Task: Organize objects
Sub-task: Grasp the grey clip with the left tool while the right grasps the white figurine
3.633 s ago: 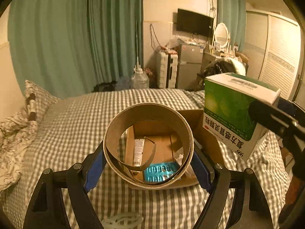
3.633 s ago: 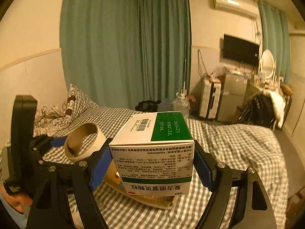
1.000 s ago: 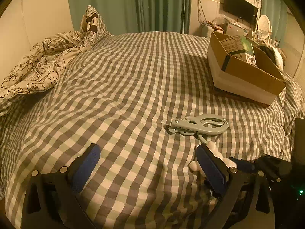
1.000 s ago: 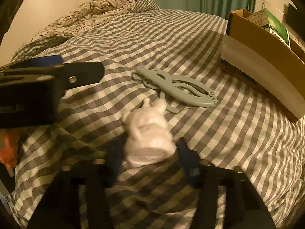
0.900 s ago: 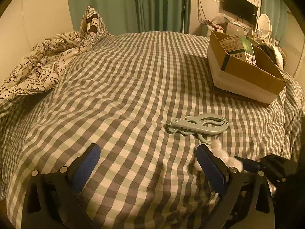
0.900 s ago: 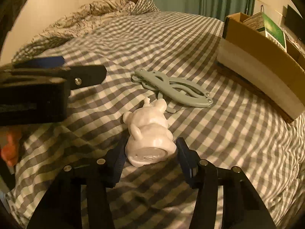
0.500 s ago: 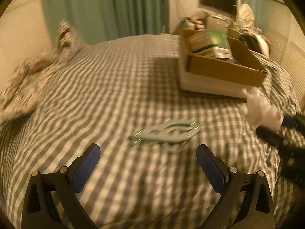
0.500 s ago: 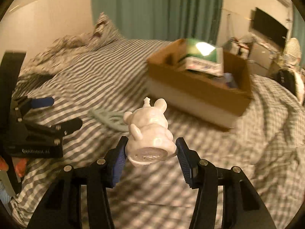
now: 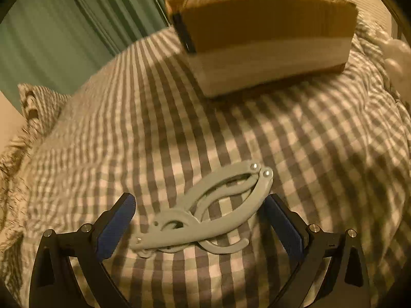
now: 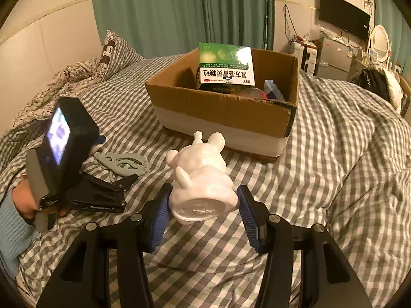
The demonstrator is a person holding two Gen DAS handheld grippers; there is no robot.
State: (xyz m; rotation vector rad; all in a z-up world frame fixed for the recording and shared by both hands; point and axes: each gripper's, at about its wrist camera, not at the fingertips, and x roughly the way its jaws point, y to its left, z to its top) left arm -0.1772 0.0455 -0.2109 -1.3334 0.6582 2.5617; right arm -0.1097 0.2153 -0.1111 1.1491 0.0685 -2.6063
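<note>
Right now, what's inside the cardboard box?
Inside the cardboard box, a green medicine carton stands above the rim, with something blue and a clear rounded item beside it. The near wall hides the floor.

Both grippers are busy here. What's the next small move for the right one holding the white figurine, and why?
Probably carry the white figurine forward and up over the near wall of the cardboard box, then release. The right gripper is shut on it, above the checked bedspread and short of the box. The green medicine box fills the left part, so aim right. The left gripper is open around the grey folding hanger.
</note>
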